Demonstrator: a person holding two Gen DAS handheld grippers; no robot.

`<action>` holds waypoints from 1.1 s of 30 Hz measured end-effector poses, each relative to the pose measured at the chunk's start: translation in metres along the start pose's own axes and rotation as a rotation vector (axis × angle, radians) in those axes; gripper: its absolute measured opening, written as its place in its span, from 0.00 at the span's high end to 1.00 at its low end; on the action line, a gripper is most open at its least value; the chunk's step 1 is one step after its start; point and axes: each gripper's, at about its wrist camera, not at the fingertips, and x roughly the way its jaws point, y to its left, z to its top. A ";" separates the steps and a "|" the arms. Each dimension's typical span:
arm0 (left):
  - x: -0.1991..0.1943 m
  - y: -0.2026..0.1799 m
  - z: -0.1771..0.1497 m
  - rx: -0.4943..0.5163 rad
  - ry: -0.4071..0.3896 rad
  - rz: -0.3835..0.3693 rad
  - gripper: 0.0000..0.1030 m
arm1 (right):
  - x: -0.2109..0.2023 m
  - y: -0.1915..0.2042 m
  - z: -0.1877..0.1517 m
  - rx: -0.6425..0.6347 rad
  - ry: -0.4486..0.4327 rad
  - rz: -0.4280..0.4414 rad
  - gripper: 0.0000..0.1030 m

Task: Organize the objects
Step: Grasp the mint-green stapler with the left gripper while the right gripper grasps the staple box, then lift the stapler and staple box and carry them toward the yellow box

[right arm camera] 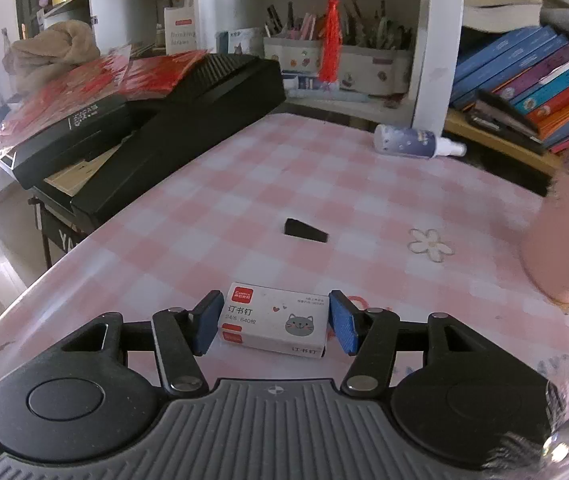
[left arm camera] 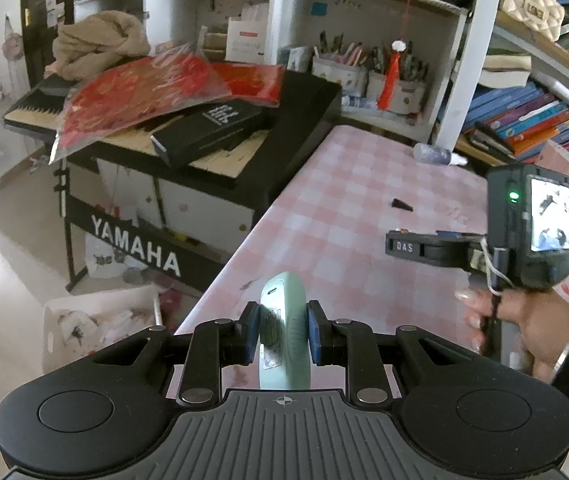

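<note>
Left gripper point(left arm camera: 283, 332): raised above the near edge of the counter point(left arm camera: 348, 216); jaws closed on the mint-green device point(left arm camera: 284, 332), blue pads pressed against both of its sides.
Mint-green device: upright on its narrow edge between the pads, rounded top pointing away, a small slot near the top, a printed label on its left face.
Right gripper point(right arm camera: 274, 322): low over the counter point(right arm camera: 244, 184); jaws spread wide on either side of the staple box point(right arm camera: 274, 320), left pad at or just off the box's end, a narrow gap at the right pad, nothing gripped.
Staple box: white, lying flat on the counter near its front edge, red logo at the left, grey cat face at the right.
Right hand point(left arm camera: 524, 320): seen in the left wrist view, wrapped around the gripper's handle below a small lit screen.
Black wedge point(right arm camera: 305, 232): flat on the pink checked cloth, beyond the staple box, well apart from it.
Spray bottle point(right arm camera: 416, 142): on its side at the far edge of the counter, nozzle pointing right.
Flower shape point(right arm camera: 430, 243): white, flat on the cloth, right of the black wedge.
Keyboard point(left arm camera: 156, 128): beside the counter on the left, piled with red sheets and a black box.
</note>
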 end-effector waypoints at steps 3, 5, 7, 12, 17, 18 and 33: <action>-0.001 -0.002 0.002 0.011 -0.013 -0.023 0.78 | -0.019 -0.005 0.000 0.013 -0.013 -0.005 0.47; -0.002 -0.005 0.002 0.018 -0.019 -0.042 0.78 | -0.035 -0.010 0.001 0.024 -0.017 -0.014 0.47; -0.004 -0.006 0.003 0.024 -0.025 -0.061 0.78 | -0.052 -0.016 0.000 0.035 -0.025 -0.023 0.47; -0.008 -0.012 0.004 0.047 -0.042 -0.111 0.78 | -0.100 -0.030 -0.004 0.061 -0.055 -0.036 0.47; -0.015 -0.017 0.001 0.067 -0.056 -0.161 0.78 | -0.148 -0.041 -0.012 0.086 -0.085 -0.049 0.47; -0.016 -0.018 -0.001 0.071 -0.058 -0.171 0.78 | -0.155 -0.043 -0.014 0.097 -0.080 -0.045 0.47; -0.044 -0.019 -0.029 0.129 -0.054 -0.276 0.78 | -0.223 -0.027 -0.066 0.144 -0.074 -0.141 0.47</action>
